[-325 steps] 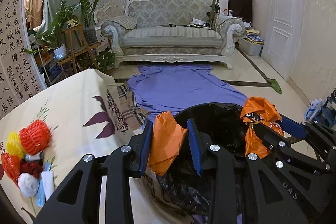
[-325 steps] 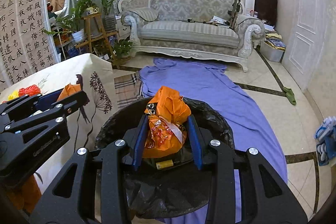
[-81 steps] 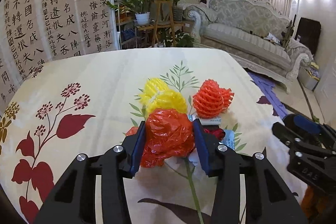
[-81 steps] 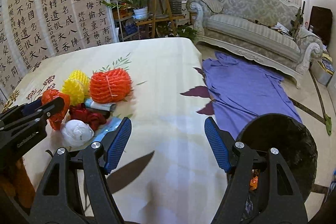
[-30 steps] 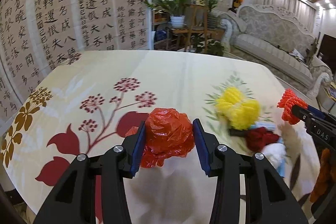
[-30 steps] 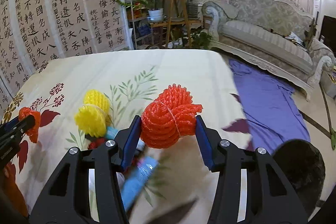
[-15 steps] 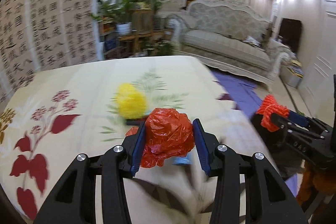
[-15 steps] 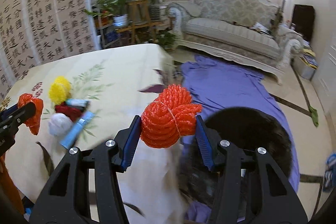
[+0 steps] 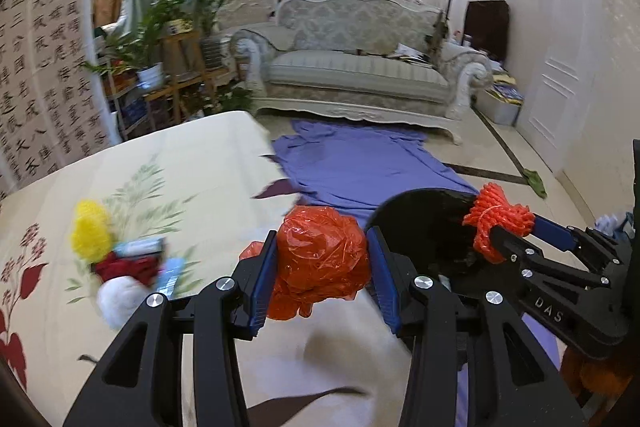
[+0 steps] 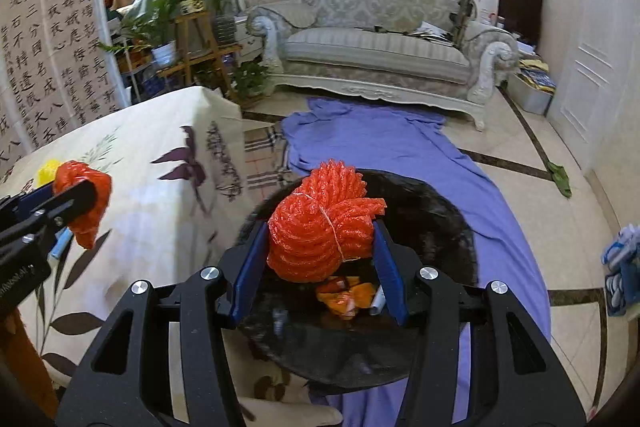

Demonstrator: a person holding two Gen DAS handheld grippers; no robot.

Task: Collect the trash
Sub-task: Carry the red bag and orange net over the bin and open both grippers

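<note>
- Both grippers have swung from the bench point(image 9: 208, 155) toward the black bin point(image 10: 432, 211).
- Left gripper point(image 9: 322, 277) jaws clamp red bag point(image 9: 320, 263).
- Right gripper point(image 10: 320, 267) jaws clamp orange net point(image 10: 320, 227).

Red plastic bag point(image 9: 322, 259), orange-red foam net point(image 10: 320, 227), black bin point(image 10: 432, 211) (cream floral tablecloth point(image 9: 192, 163)).

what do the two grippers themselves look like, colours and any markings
Both are matte black plastic frames with cut-out openings and round silver screw heads. Each finger carries a flat blue pad on its inner face. The left hand-held gripper shows this close up; the right hand-held gripper matches it and, seen from the left wrist view, bears pale "DAS" lettering. No cables or sleeves are visible.
</note>
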